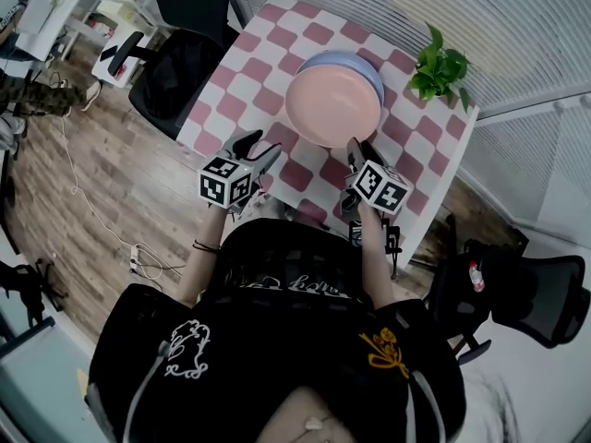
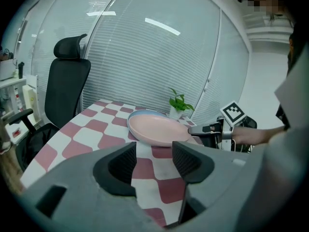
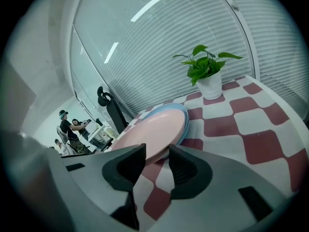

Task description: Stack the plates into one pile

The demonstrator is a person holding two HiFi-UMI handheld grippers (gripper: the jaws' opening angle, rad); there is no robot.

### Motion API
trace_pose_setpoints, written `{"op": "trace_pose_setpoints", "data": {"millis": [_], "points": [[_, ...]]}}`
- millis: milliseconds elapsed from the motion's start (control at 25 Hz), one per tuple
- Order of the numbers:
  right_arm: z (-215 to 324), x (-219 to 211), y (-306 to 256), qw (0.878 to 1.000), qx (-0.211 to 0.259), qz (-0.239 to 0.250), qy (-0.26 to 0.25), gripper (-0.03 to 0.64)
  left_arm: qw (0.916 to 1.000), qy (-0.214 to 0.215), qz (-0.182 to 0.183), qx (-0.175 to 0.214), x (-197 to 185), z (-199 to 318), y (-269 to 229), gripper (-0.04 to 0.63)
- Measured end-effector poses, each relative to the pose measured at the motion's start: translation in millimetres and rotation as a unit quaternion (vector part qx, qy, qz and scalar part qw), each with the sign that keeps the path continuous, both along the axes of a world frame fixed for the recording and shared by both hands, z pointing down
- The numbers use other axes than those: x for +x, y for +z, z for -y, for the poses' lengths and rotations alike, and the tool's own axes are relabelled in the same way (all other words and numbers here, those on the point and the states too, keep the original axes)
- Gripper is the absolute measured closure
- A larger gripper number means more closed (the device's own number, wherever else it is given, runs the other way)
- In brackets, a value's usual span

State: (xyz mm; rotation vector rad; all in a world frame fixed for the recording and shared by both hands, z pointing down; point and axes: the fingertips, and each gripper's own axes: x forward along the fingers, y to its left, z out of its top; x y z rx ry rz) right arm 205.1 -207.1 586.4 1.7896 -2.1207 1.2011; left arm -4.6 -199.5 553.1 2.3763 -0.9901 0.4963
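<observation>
A pink plate (image 1: 332, 107) lies on top of a blue plate (image 1: 355, 61) in the middle of the pink-and-white checked table (image 1: 247, 74). My right gripper (image 1: 361, 149) is at the pink plate's near right rim. In the right gripper view the pink plate (image 3: 150, 133) has its near edge in the gap of my right gripper (image 3: 157, 161); the jaws stand apart and do not press on it. The blue plate (image 3: 182, 114) shows as a rim underneath. My left gripper (image 1: 261, 148) hovers near the plate's left, open and empty, also (image 2: 153, 161).
A small potted plant (image 1: 440, 66) stands at the table's far right corner. A black office chair (image 1: 174, 89) is left of the table and another chair (image 1: 522, 293) is at the right. A cable lies on the wooden floor (image 1: 92, 210).
</observation>
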Motion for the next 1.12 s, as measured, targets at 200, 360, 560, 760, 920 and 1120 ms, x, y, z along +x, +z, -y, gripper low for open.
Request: {"op": "trace_pose_setpoints", "data": {"millis": [200,360,560,760,920,1120], "points": [[-8.9,0.9,-7.1,1.0,0.004,-0.002,0.013,0.5,1.0,0.0,0.0,0.005,-8.0,-5.6,-4.4,0.353],[-13.5,-4.3,-20.0,1.0,0.018,0.002,0.02,0.502,0.9998,0.011,-0.005,0.016,-15.3,-7.7,-12.9,0.353],[-21.7,-35.9,-37.4,0.999,0.042,-0.031,0.008,0.502,0.9986,0.046,-0.009,0.025,-30.3,-19.2,-21.6,0.354],[-35.2,-96.8,-53.8,0.996,0.071,-0.052,-0.013,0.502,0.9946,0.092,-0.013,0.045,-63.1,-35.0,-33.2,0.358],[-51.6,-149.9,-61.5,0.992,0.086,-0.085,-0.036,0.508,0.9911,0.114,-0.029,0.062,-97.4,-49.6,-42.9,0.405],[-82.2,-209.9,-68.3,0.986,0.11,-0.118,-0.037,0.551,0.9843,0.153,-0.043,0.077,-136.4,-75.1,-50.1,0.451]]}}
